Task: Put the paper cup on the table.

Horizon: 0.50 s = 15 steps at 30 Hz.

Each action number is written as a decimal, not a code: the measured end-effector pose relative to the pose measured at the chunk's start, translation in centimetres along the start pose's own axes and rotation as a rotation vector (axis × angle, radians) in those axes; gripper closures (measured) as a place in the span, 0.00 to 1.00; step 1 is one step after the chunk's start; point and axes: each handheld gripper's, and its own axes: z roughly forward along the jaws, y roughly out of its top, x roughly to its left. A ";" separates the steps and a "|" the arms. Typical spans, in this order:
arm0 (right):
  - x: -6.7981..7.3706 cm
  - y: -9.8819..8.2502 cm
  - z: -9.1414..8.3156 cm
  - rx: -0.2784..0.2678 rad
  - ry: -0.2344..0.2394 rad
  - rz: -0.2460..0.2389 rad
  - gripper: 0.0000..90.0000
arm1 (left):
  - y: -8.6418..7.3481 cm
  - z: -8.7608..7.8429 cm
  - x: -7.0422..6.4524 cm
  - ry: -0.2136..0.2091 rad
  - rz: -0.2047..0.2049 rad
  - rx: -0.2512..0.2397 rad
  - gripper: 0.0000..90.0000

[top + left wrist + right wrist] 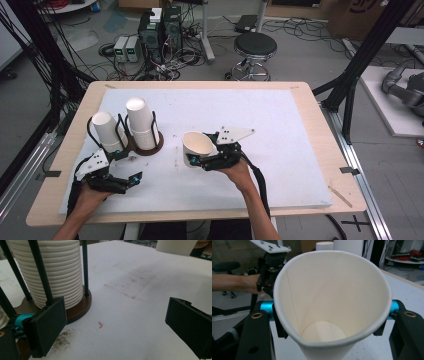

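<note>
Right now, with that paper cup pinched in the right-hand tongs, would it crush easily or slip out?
The paper cup probably dents easily: its rim already looks squeezed out of round between the right tongs. It seems very light, being thin and empty. Slipping looks unlikely, since both pads press its sides.

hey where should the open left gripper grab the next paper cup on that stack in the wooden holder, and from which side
Probably the top cup of the upside-down stack, on its side wall just above the next rim, where it pokes above the black rods. The left gripper, jaws open, should come in level from the open table side, between rods, then lift straight up.
</note>
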 end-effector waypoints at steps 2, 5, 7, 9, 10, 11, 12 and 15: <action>-0.1 -0.1 0.4 0.024 -0.018 0.000 0.39 | 0.0 0.0 0.0 -0.002 -0.001 -0.002 0.04; -0.2 -0.2 0.9 0.043 -0.032 0.000 0.39 | 0.0 0.0 0.0 0.000 -0.002 -0.002 0.04; -0.2 -0.3 1.2 0.056 -0.039 -0.002 0.39 | 0.0 0.0 0.0 0.002 -0.003 -0.001 0.04; -0.2 -0.4 1.6 0.070 -0.046 0.000 0.39 | -0.1 0.0 0.0 0.002 -0.003 0.000 0.04; -0.3 -0.5 1.7 0.078 -0.050 -0.002 0.39 | 0.0 0.0 0.0 0.003 0.001 0.001 0.04; -0.3 -0.5 1.9 0.089 -0.057 -0.005 0.39 | 0.0 0.0 0.0 0.002 0.002 0.003 0.04; -0.3 -0.6 2.1 0.098 -0.059 -0.001 0.39 | -0.1 0.0 -0.1 0.003 0.003 0.002 0.04; -0.4 -0.9 2.6 0.118 -0.081 0.001 0.39 | -0.1 0.0 -0.1 0.006 0.006 0.001 0.04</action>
